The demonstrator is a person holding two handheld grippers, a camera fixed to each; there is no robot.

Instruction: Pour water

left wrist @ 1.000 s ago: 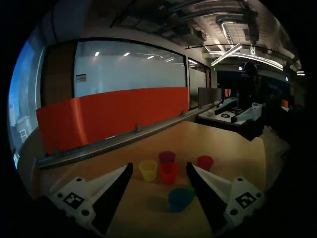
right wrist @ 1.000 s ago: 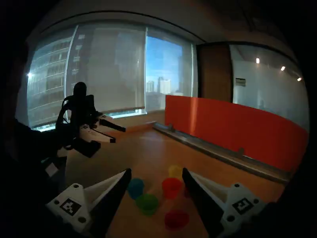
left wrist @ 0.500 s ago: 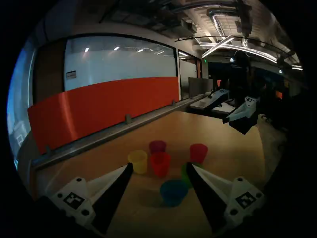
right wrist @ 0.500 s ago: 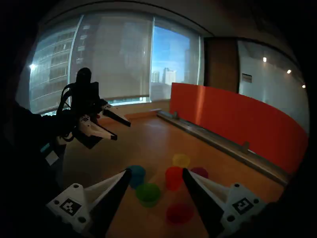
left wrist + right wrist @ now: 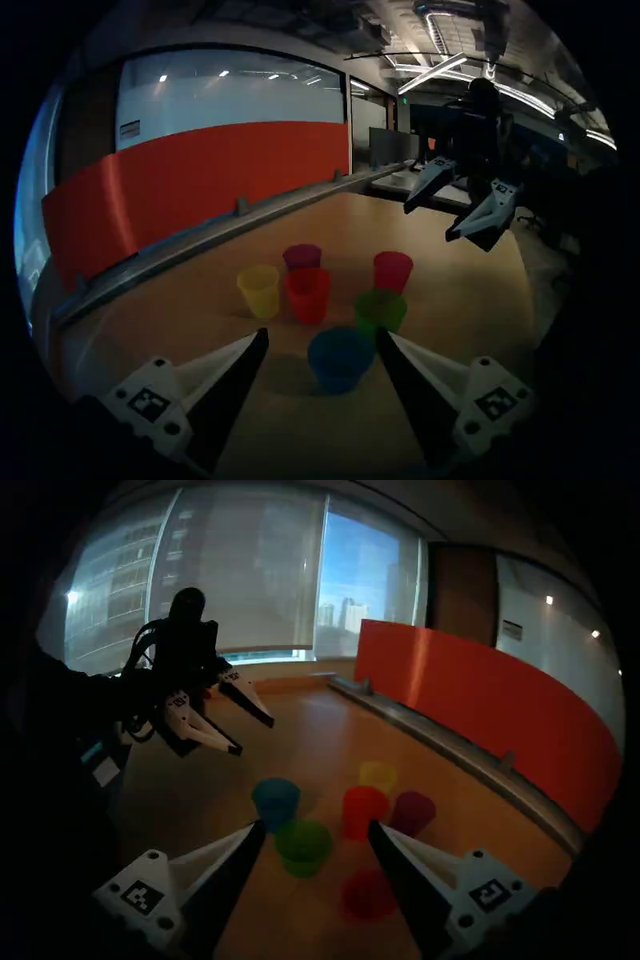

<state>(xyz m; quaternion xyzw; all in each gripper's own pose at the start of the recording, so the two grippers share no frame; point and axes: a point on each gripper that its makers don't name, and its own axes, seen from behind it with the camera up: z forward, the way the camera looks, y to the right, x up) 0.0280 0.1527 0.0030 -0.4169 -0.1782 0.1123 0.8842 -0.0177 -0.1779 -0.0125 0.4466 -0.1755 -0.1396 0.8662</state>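
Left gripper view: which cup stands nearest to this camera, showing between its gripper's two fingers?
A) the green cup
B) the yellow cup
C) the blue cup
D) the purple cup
C: the blue cup shows lowest, between the open fingers of the left gripper, with the green cup, yellow cup and purple cup farther back.

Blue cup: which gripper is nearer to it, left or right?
Left. The blue cup sits right in front of the left gripper; from the right gripper it stands farther off, beyond the green cup.
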